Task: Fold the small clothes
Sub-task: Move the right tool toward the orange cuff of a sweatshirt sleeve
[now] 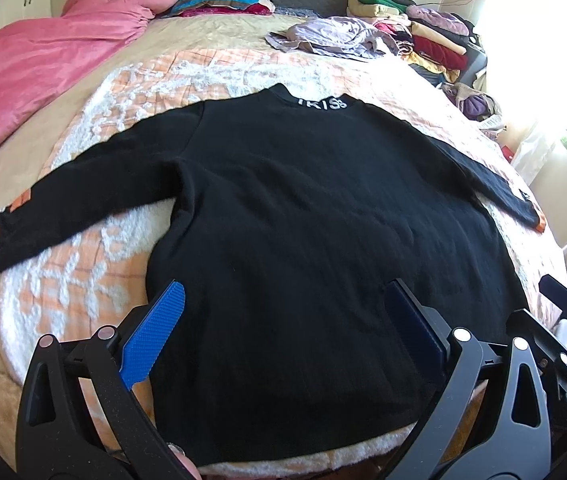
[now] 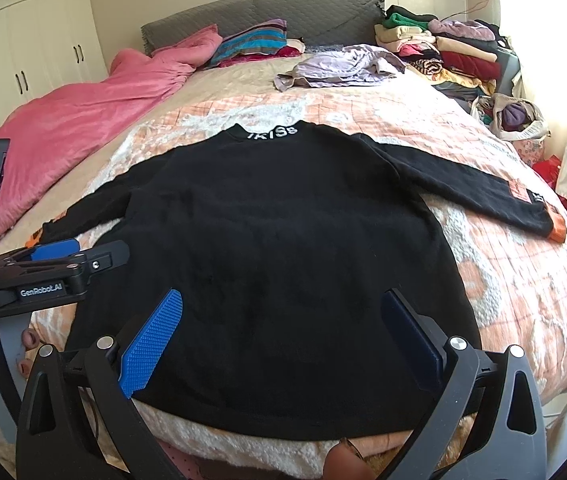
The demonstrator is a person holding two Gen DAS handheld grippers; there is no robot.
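bed (image 2: 523,300), black sweater (image 2: 275,248), pink duvet (image 2: 83,120)

A black long-sleeved sweater (image 1: 323,220) lies spread flat on the bed (image 1: 83,264), hem nearest, collar at the far end. White lettering on the collar (image 1: 320,103) reads something like "IRIS", though it is blurred. Both sleeves stretch out to left and right, each ending in an orange cuff (image 2: 556,229). Nothing is folded yet.
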